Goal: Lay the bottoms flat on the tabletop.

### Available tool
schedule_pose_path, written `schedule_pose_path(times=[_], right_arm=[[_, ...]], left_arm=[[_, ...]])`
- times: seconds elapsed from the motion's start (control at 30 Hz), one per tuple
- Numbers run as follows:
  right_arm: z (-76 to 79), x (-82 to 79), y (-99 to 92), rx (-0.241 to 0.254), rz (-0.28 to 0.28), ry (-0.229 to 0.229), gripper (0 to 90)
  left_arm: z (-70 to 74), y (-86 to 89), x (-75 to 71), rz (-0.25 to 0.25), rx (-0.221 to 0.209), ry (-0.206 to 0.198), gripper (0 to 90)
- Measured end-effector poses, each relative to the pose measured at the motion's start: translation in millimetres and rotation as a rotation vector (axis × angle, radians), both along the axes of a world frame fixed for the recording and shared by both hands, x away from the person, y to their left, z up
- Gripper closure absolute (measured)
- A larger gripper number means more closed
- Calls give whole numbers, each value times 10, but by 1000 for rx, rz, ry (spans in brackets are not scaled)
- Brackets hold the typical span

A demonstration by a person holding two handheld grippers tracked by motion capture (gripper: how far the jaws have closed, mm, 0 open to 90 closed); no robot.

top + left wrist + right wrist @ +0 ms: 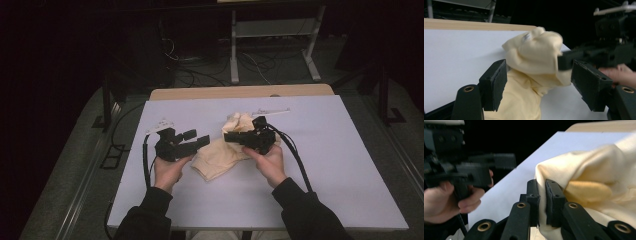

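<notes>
Cloth (222,150): centre of frame, on white surface (340,165) | right gripper (231,136): fingers clamped on cloth fold | left gripper (196,139): fingers wide apart, empty | risk: thin fold could slip out when lifted.

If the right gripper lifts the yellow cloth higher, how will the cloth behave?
The cloth will probably hang limp: it already folds and bunches where the right gripper pinches it. It seems light, since one pinched fold holds up a whole bunch. It looks matte and soft, so it is unlikely to slip from the shut jaws.
</notes>
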State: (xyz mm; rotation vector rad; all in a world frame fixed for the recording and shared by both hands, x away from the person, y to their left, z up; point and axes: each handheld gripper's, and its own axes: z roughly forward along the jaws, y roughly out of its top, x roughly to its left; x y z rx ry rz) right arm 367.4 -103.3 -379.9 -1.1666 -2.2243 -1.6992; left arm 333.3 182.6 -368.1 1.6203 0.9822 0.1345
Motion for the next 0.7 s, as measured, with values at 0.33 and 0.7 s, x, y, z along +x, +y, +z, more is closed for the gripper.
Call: schedule_pose_path(times=[0.33, 0.7], right_arm=[[-348, -281, 307, -124, 70, -2, 789], [-441, -405, 386, -148, 80, -10, 778]], left_arm=[[-199, -101, 41, -6, 23, 67, 281], [-388, -332, 118, -26, 90, 159, 284]])
